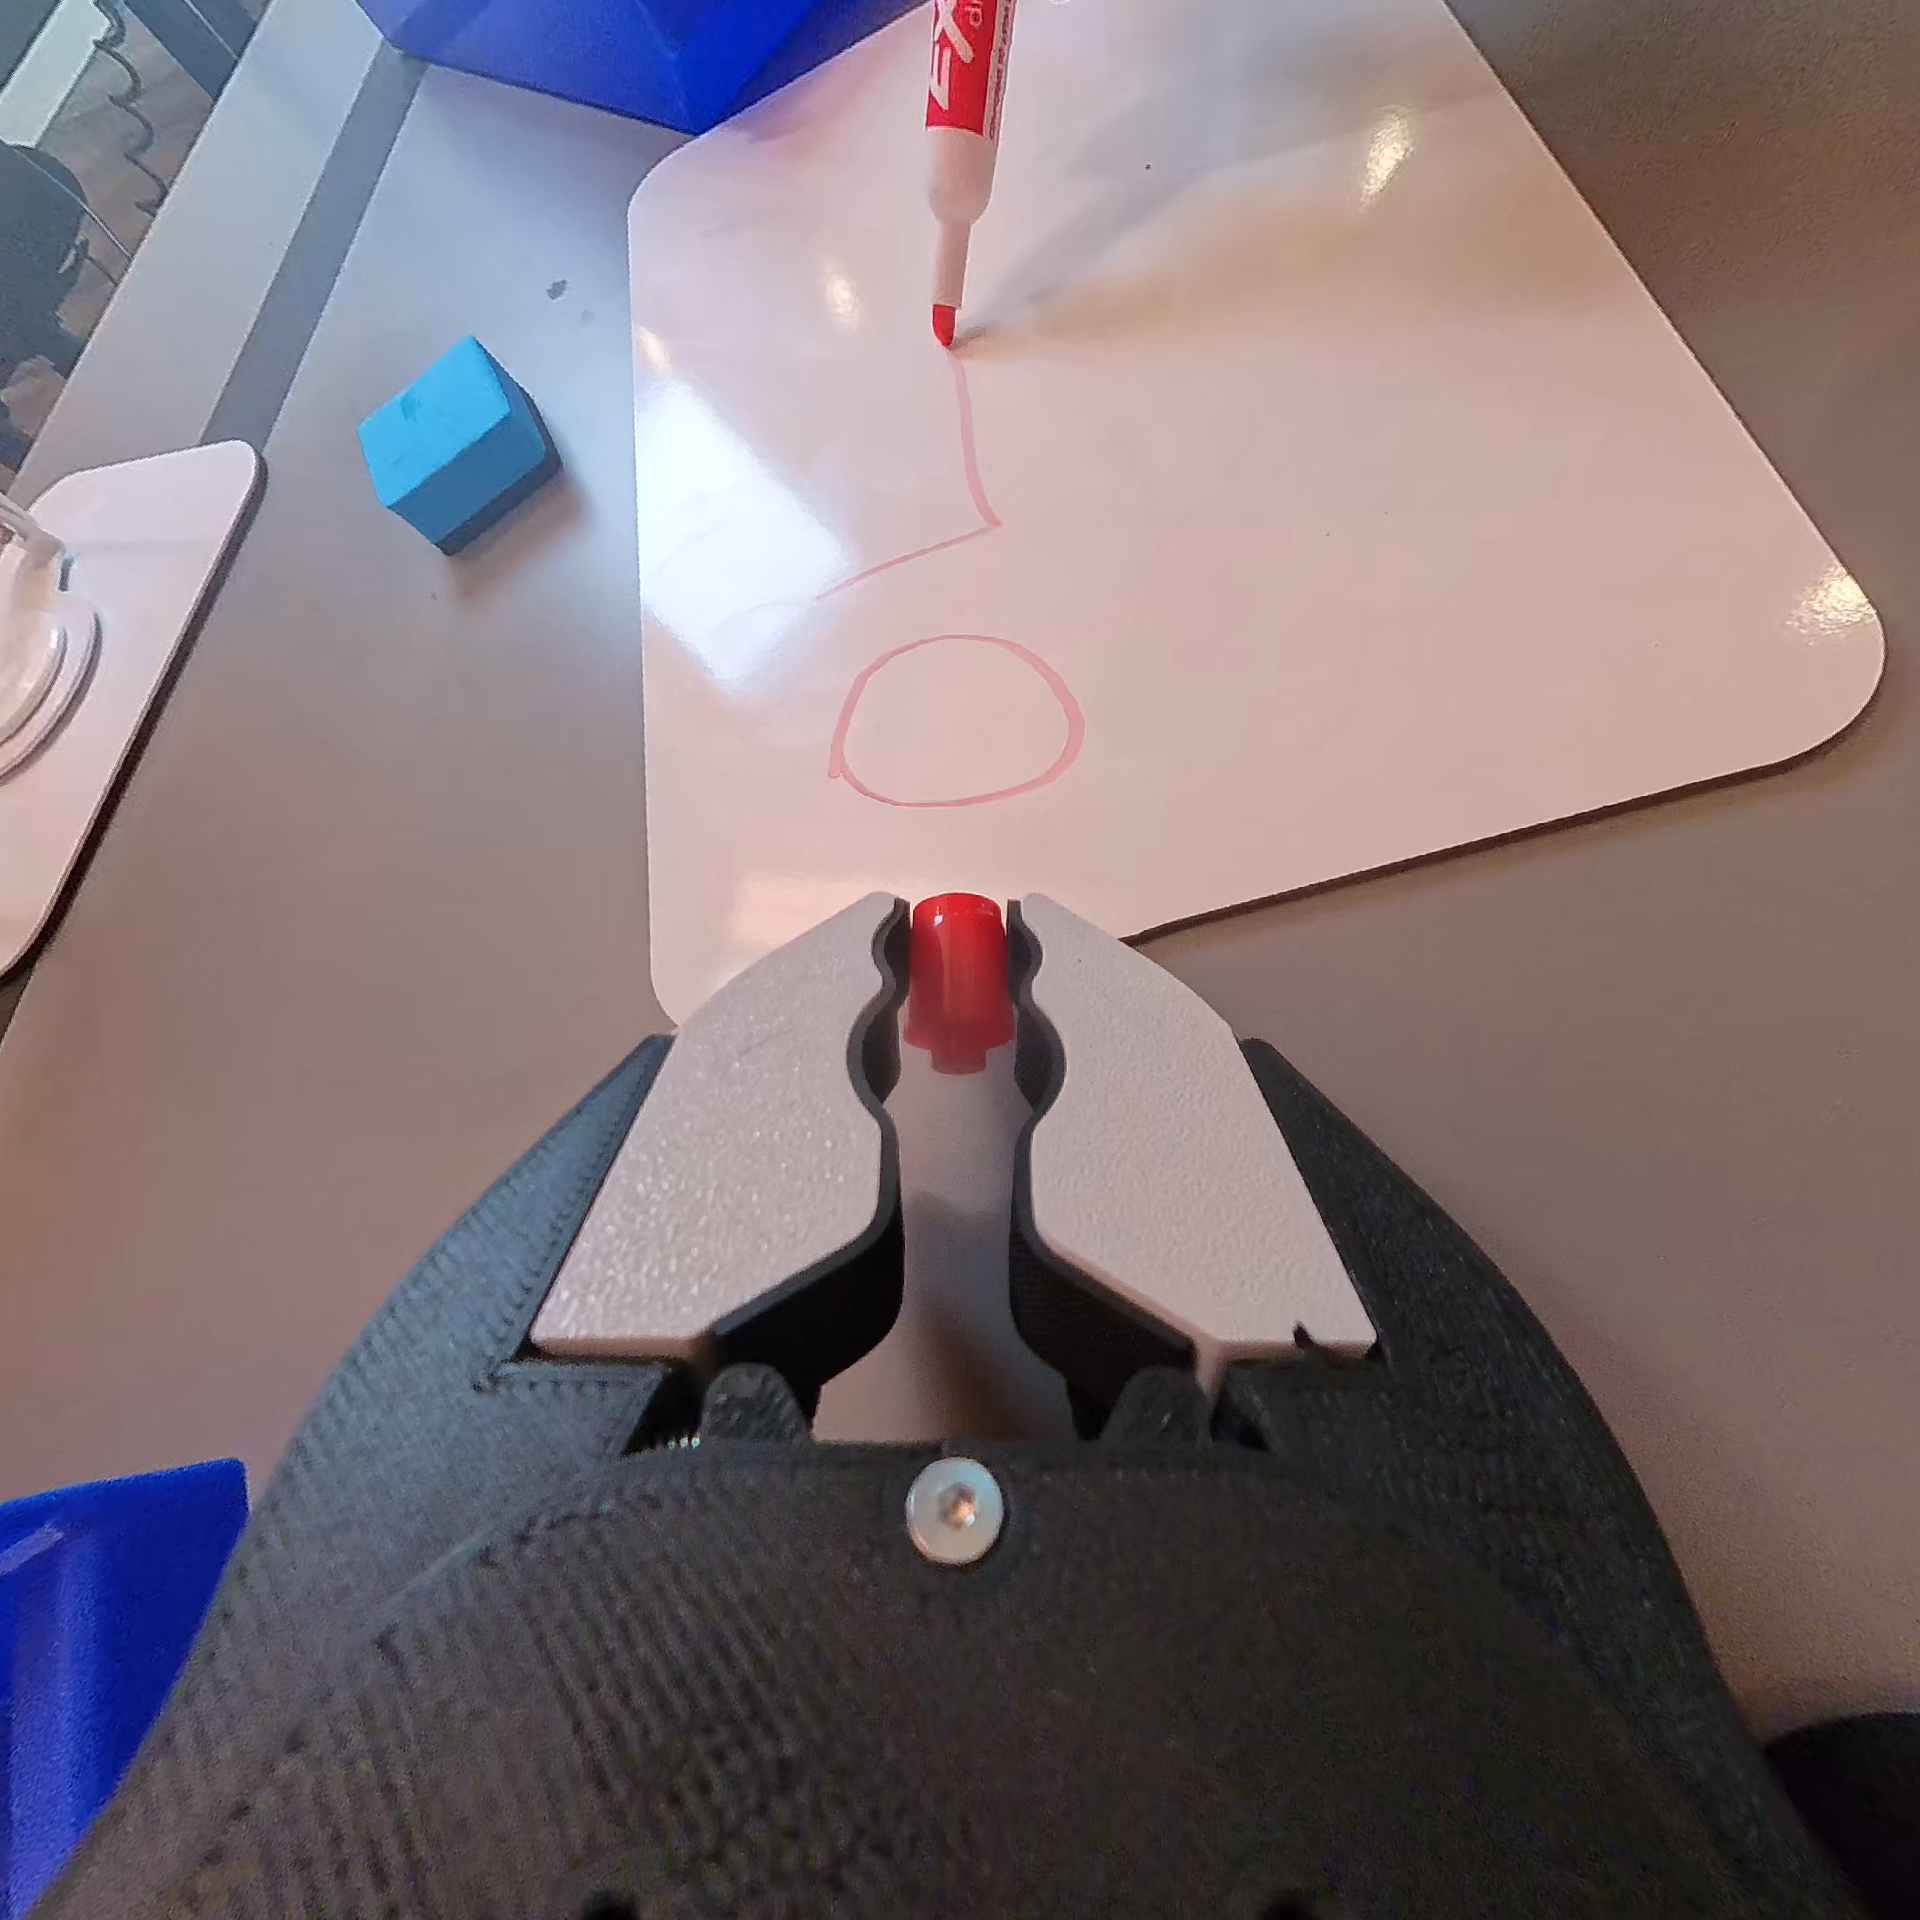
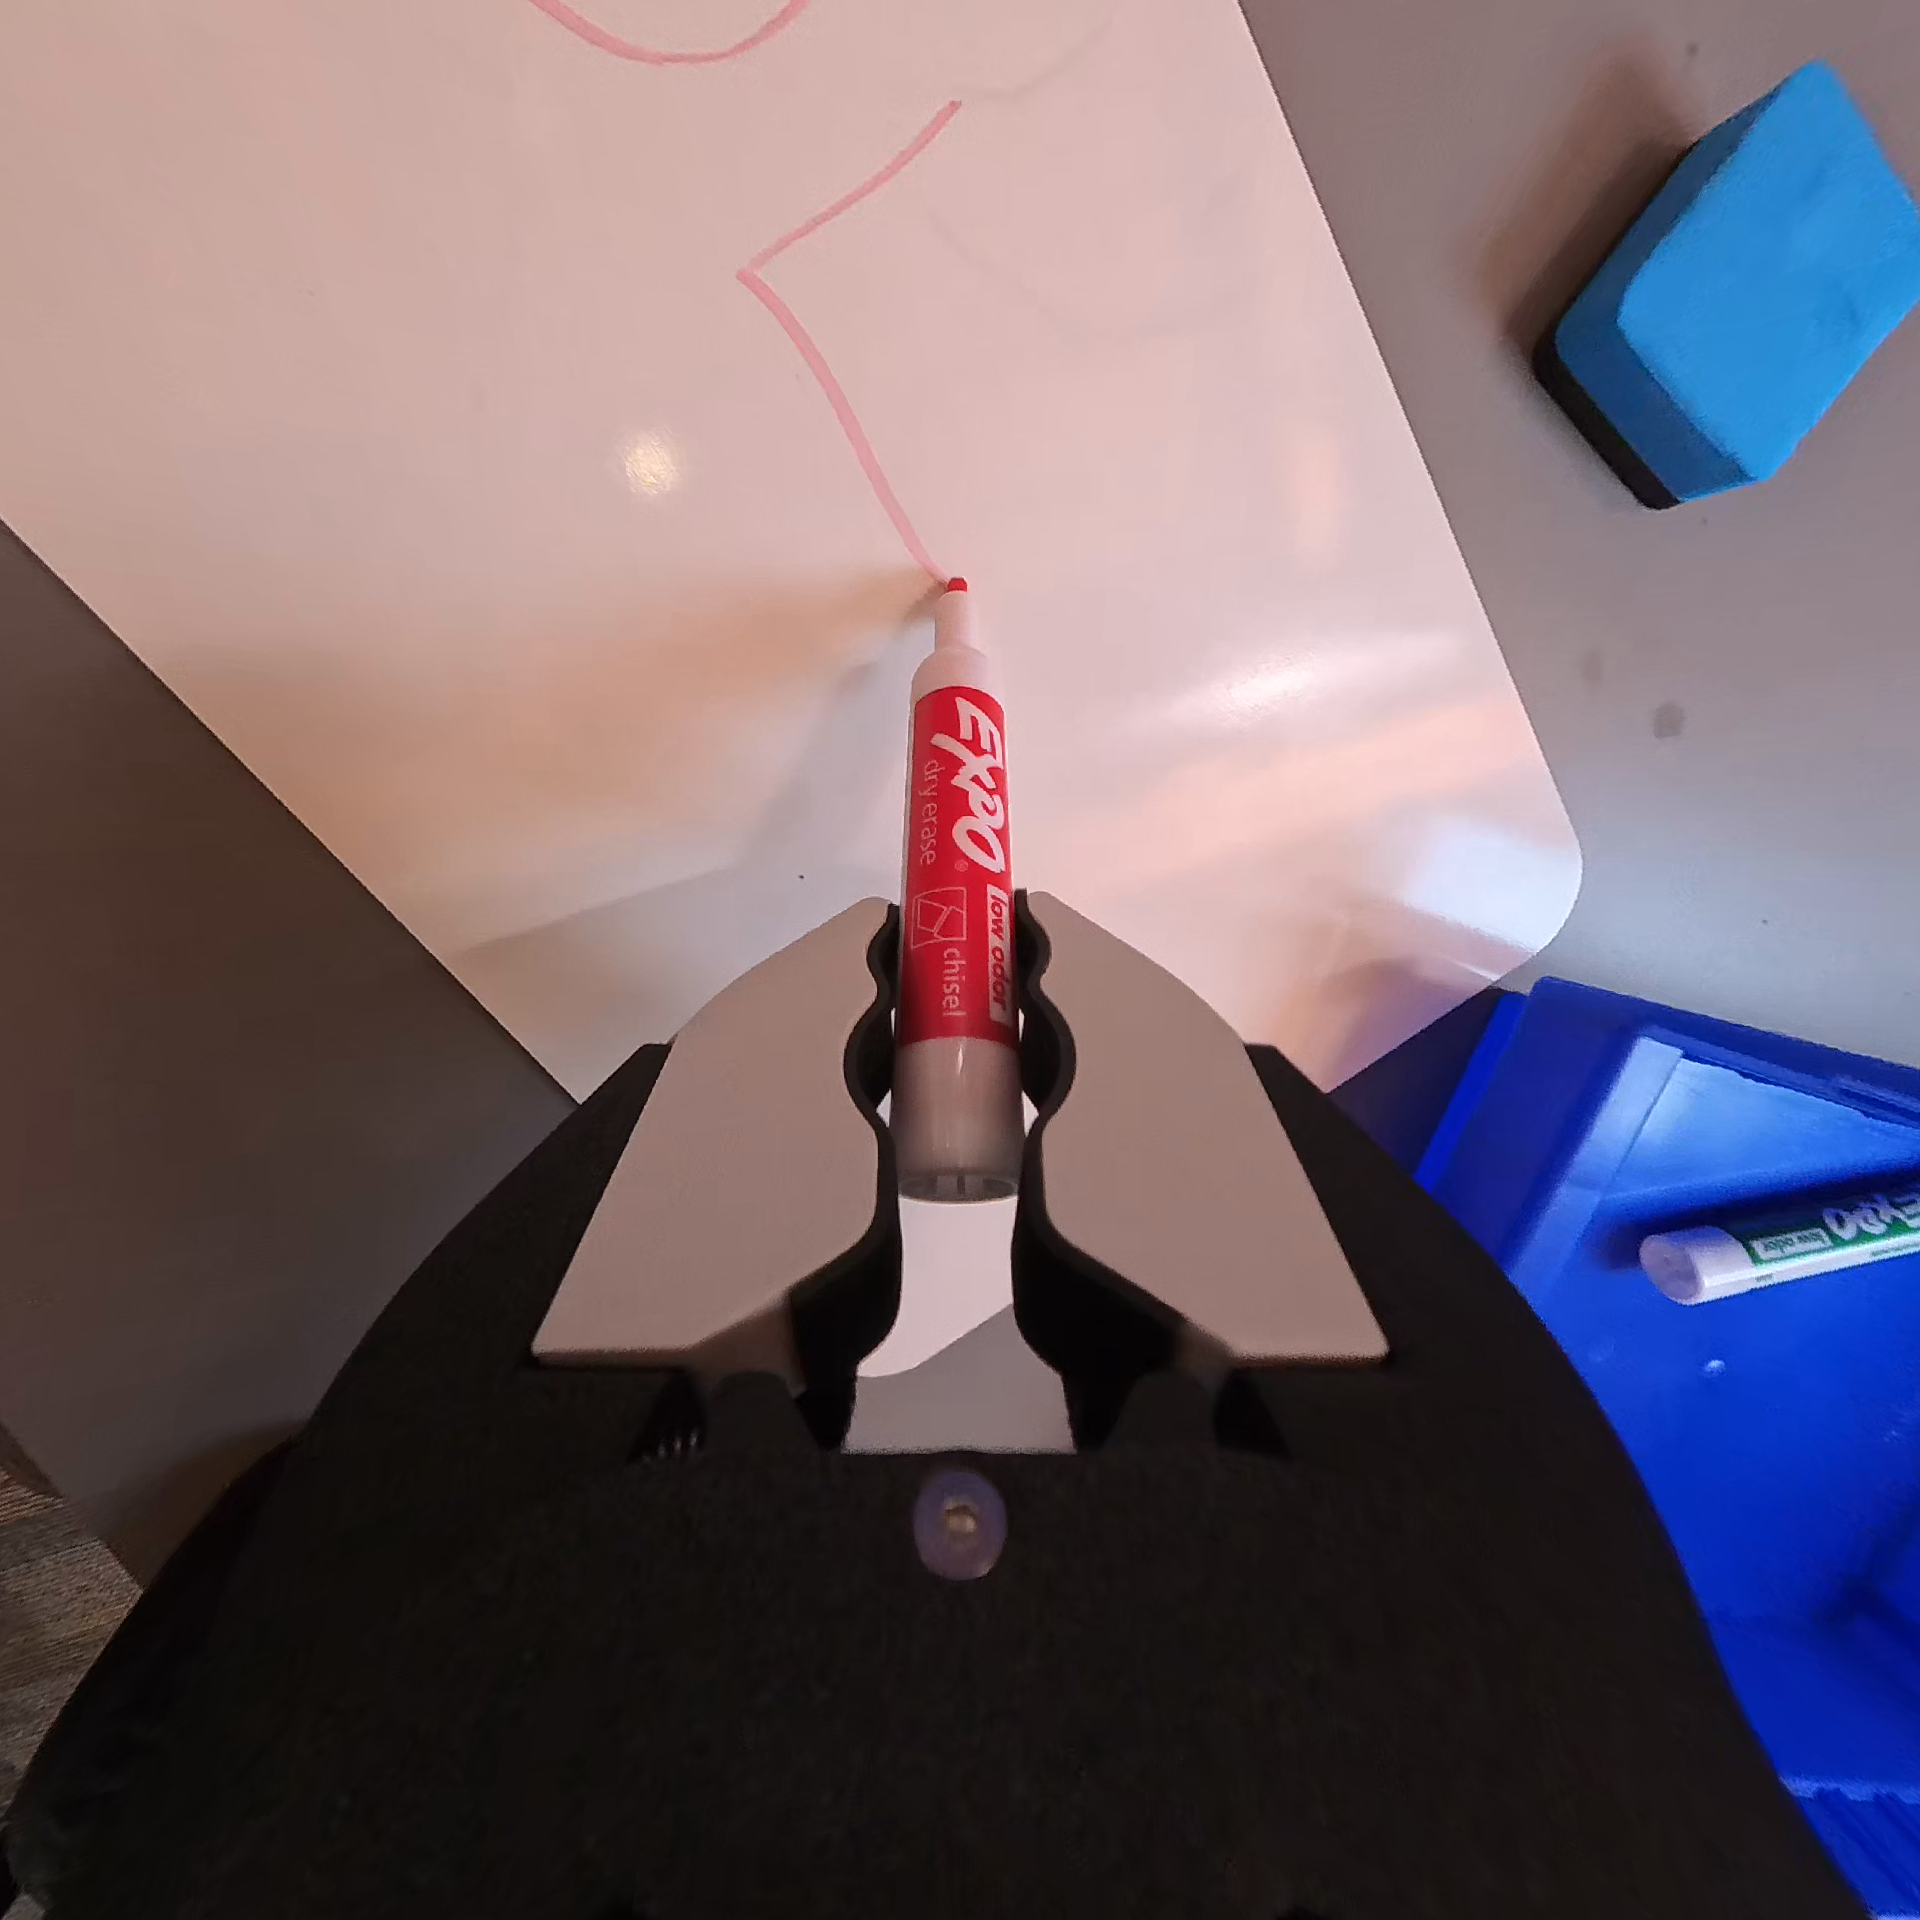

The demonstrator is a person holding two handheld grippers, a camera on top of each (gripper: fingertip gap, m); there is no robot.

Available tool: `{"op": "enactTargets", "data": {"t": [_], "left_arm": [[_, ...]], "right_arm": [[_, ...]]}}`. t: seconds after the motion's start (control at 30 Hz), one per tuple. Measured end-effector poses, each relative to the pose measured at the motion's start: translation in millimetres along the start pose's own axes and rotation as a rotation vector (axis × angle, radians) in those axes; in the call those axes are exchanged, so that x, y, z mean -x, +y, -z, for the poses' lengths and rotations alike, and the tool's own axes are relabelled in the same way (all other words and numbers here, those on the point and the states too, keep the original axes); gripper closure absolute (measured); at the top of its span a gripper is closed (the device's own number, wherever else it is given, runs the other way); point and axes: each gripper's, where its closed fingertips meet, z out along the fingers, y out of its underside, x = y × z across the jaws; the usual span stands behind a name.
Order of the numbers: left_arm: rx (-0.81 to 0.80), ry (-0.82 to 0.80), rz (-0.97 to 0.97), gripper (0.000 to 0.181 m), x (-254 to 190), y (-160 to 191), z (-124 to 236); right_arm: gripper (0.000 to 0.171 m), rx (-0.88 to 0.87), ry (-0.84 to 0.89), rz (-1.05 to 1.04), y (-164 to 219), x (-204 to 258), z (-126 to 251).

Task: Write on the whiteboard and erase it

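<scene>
Glossy white whiteboard (image 2: 416, 436) bears thin red lines; right gripper (image 2: 956, 935) clamps the labelled red marker (image 2: 951, 831), tip touching at twelve o'clock; left gripper (image 1: 956, 925) pinches the smooth red cap (image 1: 956, 971); blue foam eraser (image 1: 457, 447) at ten o'clock.

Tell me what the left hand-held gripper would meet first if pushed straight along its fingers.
Probably the whiteboard, near the red circle; the left hand-held gripper holds the red cap. Height is unclear.
</scene>
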Motion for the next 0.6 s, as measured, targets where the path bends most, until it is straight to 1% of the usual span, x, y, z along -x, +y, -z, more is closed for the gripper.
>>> {"op": "enactTargets", "data": {"t": [0.33,0.6], "left_arm": [[-0.001,-0.001,-0.001,0.164,0,0,0],[-0.004,-0.004,-0.002,0.164,0,-1,1]], "right_arm": [[0.152,0.025,0.018,-0.004,-2,-5,-1],[0.152,0.04,0.04,0.023,-18,-19,-7]]}}
